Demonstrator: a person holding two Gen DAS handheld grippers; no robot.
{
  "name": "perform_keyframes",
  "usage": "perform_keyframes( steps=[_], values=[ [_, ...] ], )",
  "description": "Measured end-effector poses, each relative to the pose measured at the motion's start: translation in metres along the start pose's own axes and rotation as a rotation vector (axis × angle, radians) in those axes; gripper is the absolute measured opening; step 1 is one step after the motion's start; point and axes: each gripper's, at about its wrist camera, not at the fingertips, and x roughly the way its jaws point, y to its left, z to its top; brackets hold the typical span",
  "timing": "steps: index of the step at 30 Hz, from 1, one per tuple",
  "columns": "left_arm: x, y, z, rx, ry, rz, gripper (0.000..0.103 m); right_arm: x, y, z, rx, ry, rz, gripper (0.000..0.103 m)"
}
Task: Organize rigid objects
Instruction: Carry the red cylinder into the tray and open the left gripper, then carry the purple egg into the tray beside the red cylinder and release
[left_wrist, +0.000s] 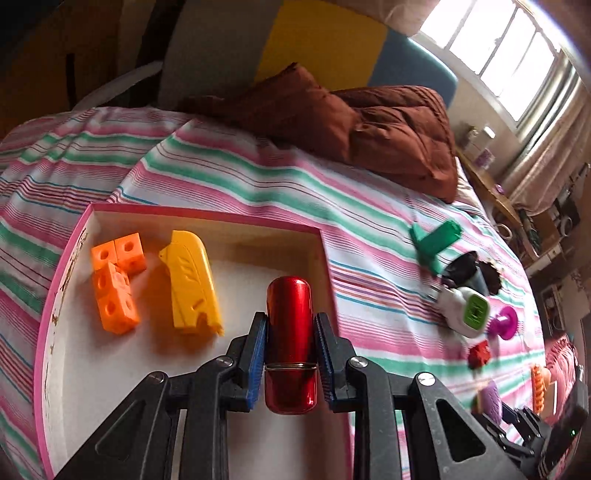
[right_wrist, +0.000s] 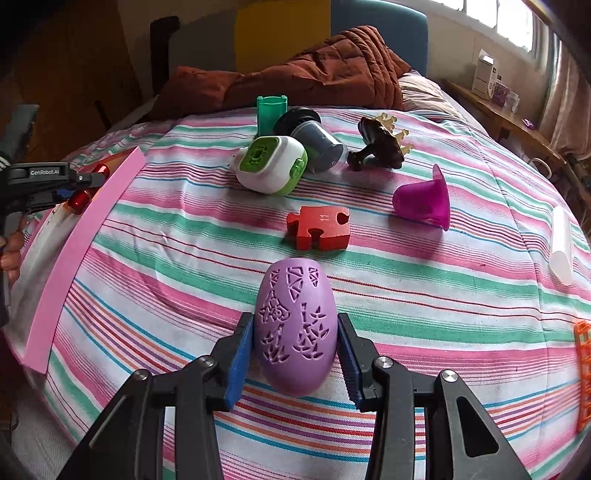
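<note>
The left tongs (left_wrist: 290, 334) grip a red metal capsule (left_wrist: 290, 339) above the pink-rimmed box (left_wrist: 207, 216) on the striped bed. It should be lowered clear of the yellow piece (left_wrist: 192, 284) before release. The right tongs (right_wrist: 295, 343) clasp a purple perforated egg (right_wrist: 295, 325).

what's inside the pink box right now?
In the pink box: orange cube blocks and a yellow plastic piece on its white floor. The left gripper holds a red capsule above it, hiding the floor underneath and the near corner.
</note>
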Motion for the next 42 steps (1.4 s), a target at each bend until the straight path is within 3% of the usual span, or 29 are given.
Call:
perform_keyframes(
  steps=[4, 7, 11, 16, 23, 28, 42],
  values=[
    [0.009, 0.006, 0.011, -0.014, -0.013, 0.033, 0.026, 0.002, -0.003, 0.000, 0.015, 0.006, 0.005, 0.044],
    [0.009, 0.009, 0.018, -0.026, -0.032, 0.055, 0.037, 0.002, -0.002, 0.000, 0.008, 0.004, 0.001, 0.044],
    [-0.005, 0.009, 0.016, -0.021, -0.066, 0.059, 0.042, 0.002, -0.002, -0.001, 0.008, 0.004, 0.002, 0.044],
    [-0.031, 0.008, -0.006, 0.003, -0.116, 0.054, 0.043, 0.001, -0.002, -0.001, 0.015, 0.002, 0.004, 0.044],
    [-0.052, 0.012, -0.047, 0.011, -0.066, 0.005, 0.043, -0.007, 0.002, 0.000, 0.017, -0.023, 0.025, 0.044],
    [-0.063, 0.011, -0.071, 0.054, -0.048, 0.009, 0.043, -0.016, 0.012, 0.003, 0.004, -0.031, 0.048, 0.044],
    [-0.086, 0.029, -0.101, 0.104, -0.063, 0.039, 0.043, -0.025, 0.076, 0.027, -0.008, -0.012, 0.189, 0.044]
  ],
)
